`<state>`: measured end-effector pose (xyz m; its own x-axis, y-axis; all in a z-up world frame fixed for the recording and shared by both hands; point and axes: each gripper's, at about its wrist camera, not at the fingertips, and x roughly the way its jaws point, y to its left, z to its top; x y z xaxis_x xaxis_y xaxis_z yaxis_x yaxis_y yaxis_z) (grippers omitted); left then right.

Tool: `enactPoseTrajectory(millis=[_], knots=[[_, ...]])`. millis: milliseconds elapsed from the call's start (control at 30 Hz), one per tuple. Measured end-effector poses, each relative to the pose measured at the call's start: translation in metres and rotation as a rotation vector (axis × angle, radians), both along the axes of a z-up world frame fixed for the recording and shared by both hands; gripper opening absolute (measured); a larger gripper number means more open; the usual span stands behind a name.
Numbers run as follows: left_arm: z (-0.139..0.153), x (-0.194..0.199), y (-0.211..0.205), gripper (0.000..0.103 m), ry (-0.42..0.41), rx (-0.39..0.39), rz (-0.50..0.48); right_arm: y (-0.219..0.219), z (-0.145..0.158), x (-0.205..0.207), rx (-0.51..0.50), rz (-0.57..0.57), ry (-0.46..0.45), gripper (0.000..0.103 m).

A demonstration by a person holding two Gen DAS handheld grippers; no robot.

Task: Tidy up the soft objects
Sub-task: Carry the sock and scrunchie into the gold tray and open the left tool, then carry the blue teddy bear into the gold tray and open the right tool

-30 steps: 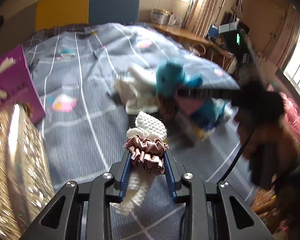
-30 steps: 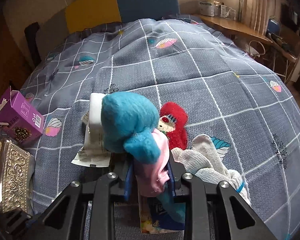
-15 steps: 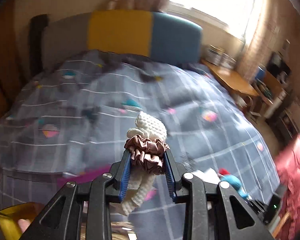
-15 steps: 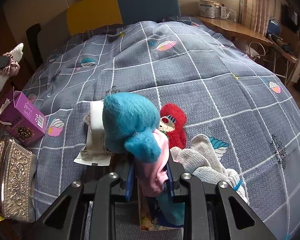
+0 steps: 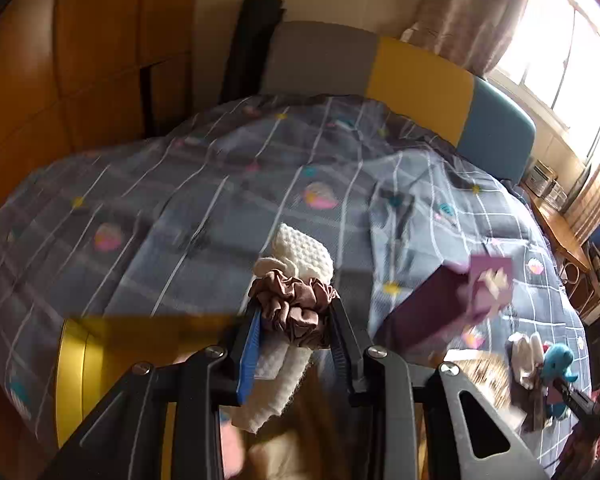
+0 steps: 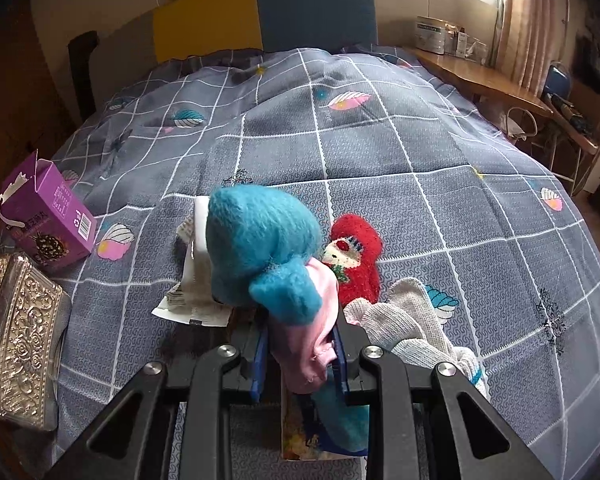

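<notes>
**Carrying the scrunchie bundle to the yellow bin**

Holding two loads at once, you have both grippers occupied. The left gripper (image 5: 294,322) is clenched on a brown scrunchie (image 5: 294,312) wrapped round a white knit cloth (image 5: 300,250). The cloth's long axis runs along the fingers: one end stands out past the tips, the other hangs back toward the camera. A yellow bin (image 5: 74,364) lies directly below and slightly left of the jaws, its rim just under the pads. That bin is the likely drop point; judge the release with the bundle over its opening, not its rim.

The right gripper (image 6: 300,344) grips a blue-and-pink plush (image 6: 264,248) by its pink part, low over the bed. A red toy (image 6: 356,252) and grey socks (image 6: 404,320) lie just beside it on the right.

The surface is a grey checked quilt (image 6: 420,152), soft and uneven. A purple carton (image 6: 48,208) and an embossed metal box (image 6: 20,332) sit at its left edge. The left view is blurred.
</notes>
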<state>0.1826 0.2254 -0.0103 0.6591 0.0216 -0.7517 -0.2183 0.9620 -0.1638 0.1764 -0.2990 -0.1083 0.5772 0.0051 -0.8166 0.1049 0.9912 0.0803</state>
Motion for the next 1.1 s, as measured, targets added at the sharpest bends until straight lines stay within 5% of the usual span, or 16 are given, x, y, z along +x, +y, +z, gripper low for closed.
enactPoseTrajectory(millis=[300,433,500,600,1100], knots=[[-0.059,-0.098,0.042,0.033,0.041,-0.103,0.142,0.008,-0.005,-0.002,-0.048,0.008,0.022,0.026],[-0.068,-0.125,0.062,0.035,0.043,-0.085,0.211,0.011,-0.007,-0.004,-0.069,0.008,0.030,0.026],[-0.075,-0.129,0.064,0.040,0.066,-0.038,0.199,0.012,-0.007,-0.004,-0.075,0.003,0.033,0.025],[-0.087,-0.132,0.069,0.068,0.102,0.012,0.221,0.012,-0.006,-0.005,-0.068,-0.011,0.036,0.025],[-0.060,-0.156,0.045,0.072,-0.014,0.084,0.151,0.035,0.048,0.014,0.077,-0.018,0.013,0.024]])
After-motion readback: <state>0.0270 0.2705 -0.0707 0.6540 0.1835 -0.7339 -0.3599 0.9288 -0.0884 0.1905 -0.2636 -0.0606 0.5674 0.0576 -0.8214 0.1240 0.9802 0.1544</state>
